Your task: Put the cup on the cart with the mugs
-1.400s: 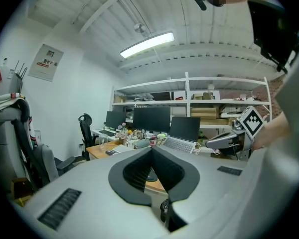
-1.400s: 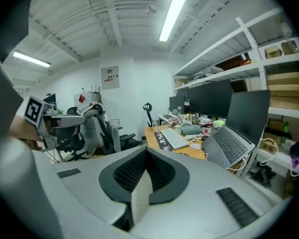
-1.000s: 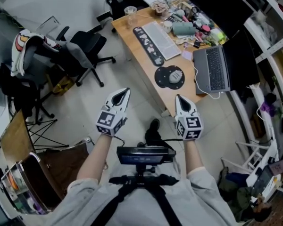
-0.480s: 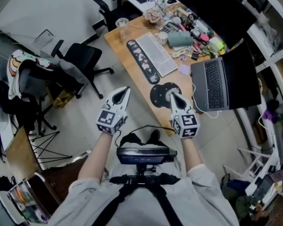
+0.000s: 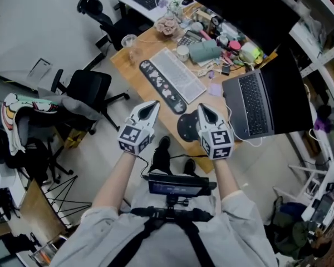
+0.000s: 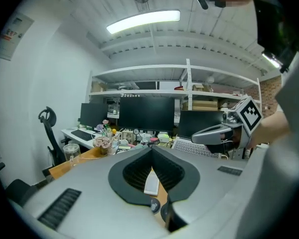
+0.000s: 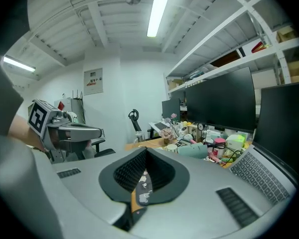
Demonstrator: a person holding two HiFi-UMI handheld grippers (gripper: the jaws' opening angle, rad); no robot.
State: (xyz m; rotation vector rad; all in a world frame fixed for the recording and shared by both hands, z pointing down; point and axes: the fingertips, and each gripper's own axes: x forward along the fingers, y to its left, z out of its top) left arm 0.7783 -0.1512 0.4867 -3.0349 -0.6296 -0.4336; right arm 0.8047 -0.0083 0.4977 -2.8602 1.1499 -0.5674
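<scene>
L tongs (image 5: pixel 153 103) clenched, tips meeting, nothing held. L gripper view agrees: L tongs (image 6: pixel 152 149) pinched, only a pale strip + wood edge seen thru the hollow behind the tips. R tongs (image 5: pixel 201 108) also clenched, empty. R gripper view: R tongs (image 7: pixel 145 151) pinched, patterned strip seen thru the hollow. Side by side, apart, marker cubes toward the body, both pointing at desk (image 5: pixel 129 65).

Partly under R tongs: round black mouse pad (image 5: pixel 185 127) at near desk edge. Just ahead, btwn the two tips: patterned wrist rest (image 5: pixel 160 84) w/ white keyboard (image 5: pixel 181 72) right behind it. Right of R tongs, near: open laptop (image 5: pixel 255 100). Further ahead of R tongs: white mug (image 5: pixel 182 53), teal pouch (image 5: pixel 203 50), mixed clutter, dark monitor (image 5: pixel 242 7) at back.

Clear cup (image 5: pixel 128 40) upright on far left corner of desk, well ahead of L tongs + a bit left of its line, well apart from both tongs, untouched. Left of the tips in L gripper view.

Left of L tongs, on floor: black office chair (image 5: pixel 89 88). Further left: chair w/ draped cloth (image 5: pixel 14 113).
</scene>
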